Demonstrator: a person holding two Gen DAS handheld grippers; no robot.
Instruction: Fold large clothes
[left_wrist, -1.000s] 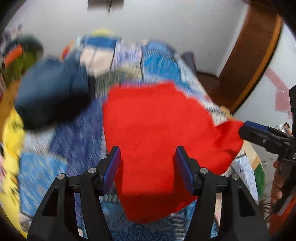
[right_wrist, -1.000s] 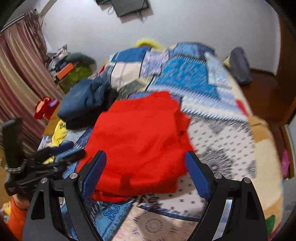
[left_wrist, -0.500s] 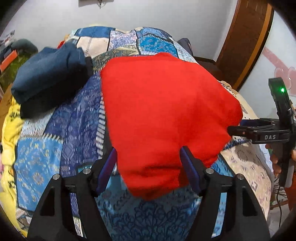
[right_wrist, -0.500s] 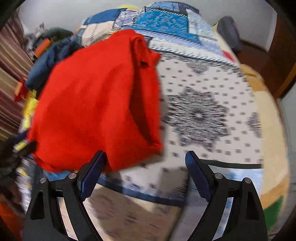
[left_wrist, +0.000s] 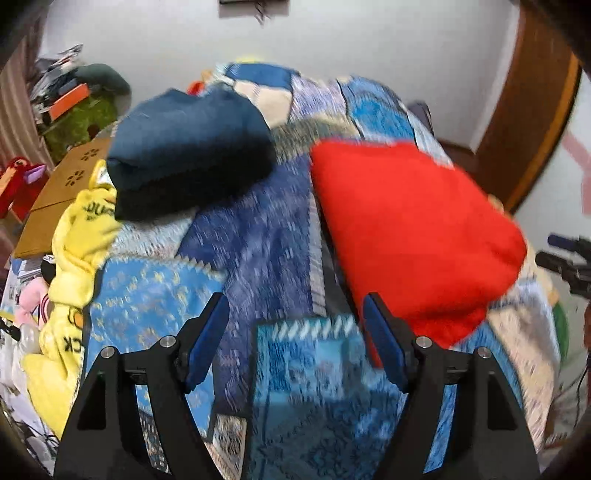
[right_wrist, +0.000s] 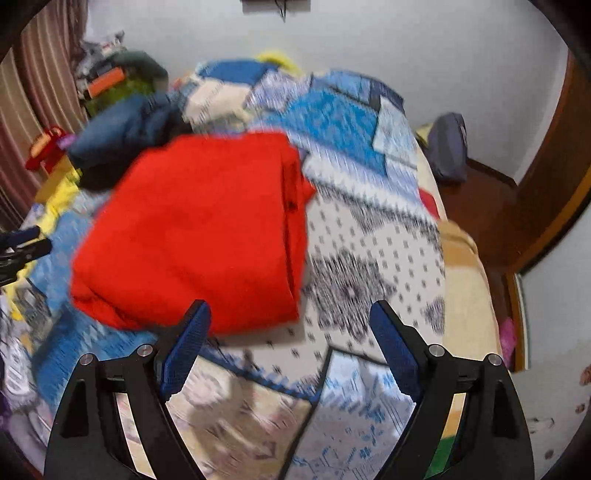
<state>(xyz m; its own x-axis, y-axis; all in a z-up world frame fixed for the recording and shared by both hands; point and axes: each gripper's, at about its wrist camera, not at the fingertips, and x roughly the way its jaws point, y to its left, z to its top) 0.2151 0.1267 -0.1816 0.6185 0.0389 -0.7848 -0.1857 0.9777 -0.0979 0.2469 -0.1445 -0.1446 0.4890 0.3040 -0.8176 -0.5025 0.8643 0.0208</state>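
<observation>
A folded red garment (left_wrist: 406, 229) lies on the patchwork bedspread (left_wrist: 258, 258), right of centre in the left wrist view. It also shows in the right wrist view (right_wrist: 199, 229), left of centre. My left gripper (left_wrist: 295, 343) is open and empty, just left of the garment's near corner. My right gripper (right_wrist: 290, 347) is open and empty, at the garment's near right edge. The right gripper shows at the right edge of the left wrist view (left_wrist: 569, 258); the left gripper shows at the left edge of the right wrist view (right_wrist: 22, 247).
A dark blue folded pile (left_wrist: 188, 147) lies at the far left of the bed. Yellow clothes (left_wrist: 74, 266) hang over the left edge beside a cardboard box (left_wrist: 59, 184). A wooden door (left_wrist: 532, 110) stands at the right. A grey bag (right_wrist: 447, 151) sits beyond the bed.
Both grippers have pulled back from the red garment and swung apart. The garment now lies folded on the bed, free of both grippers.
</observation>
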